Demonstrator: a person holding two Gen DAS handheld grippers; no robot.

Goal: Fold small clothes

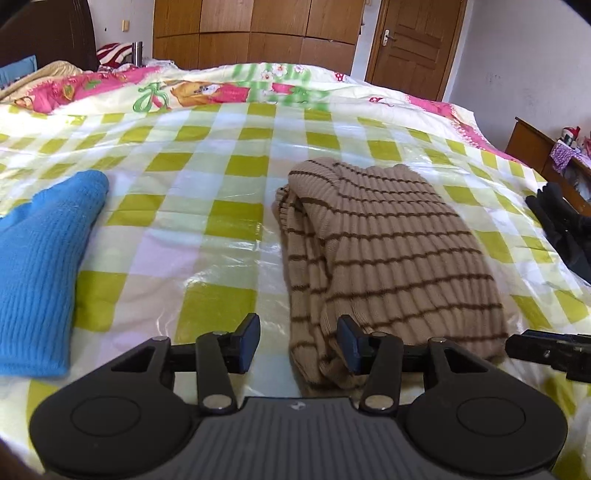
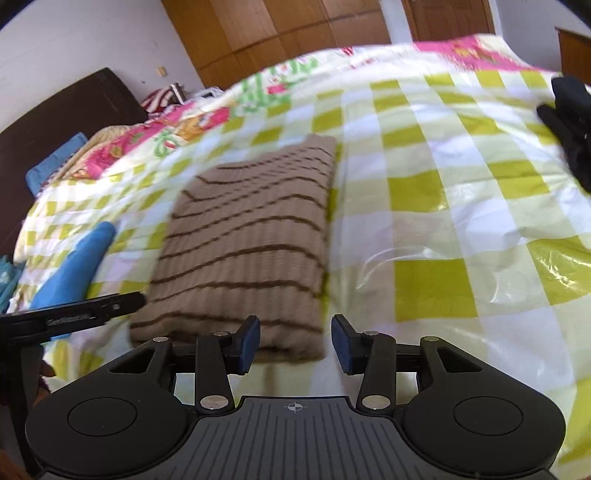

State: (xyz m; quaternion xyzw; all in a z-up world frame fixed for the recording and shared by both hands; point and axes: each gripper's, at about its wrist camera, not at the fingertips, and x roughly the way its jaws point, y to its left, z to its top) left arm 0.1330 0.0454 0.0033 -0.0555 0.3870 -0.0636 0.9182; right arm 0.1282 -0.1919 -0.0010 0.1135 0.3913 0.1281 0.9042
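ribbed tan striped knit (image 1: 388, 251) folded into a rectangle on glossy checked sheet (image 1: 192, 206)

Bright daylight throughout, no dim patches on the checked plastic sheet (image 1: 207, 206). White glare streaks on the sheet just right of the striped sweater (image 2: 243, 243) in the right wrist view, and near its front-left edge in the left wrist view. Soft shadow hugs the sweater's right side. Left wrist view mostly sharp; right wrist view smeared with motion blur, stripes doubled. Strong fisheye bend: wardrobe (image 1: 255, 33) curves, corners vignette black.
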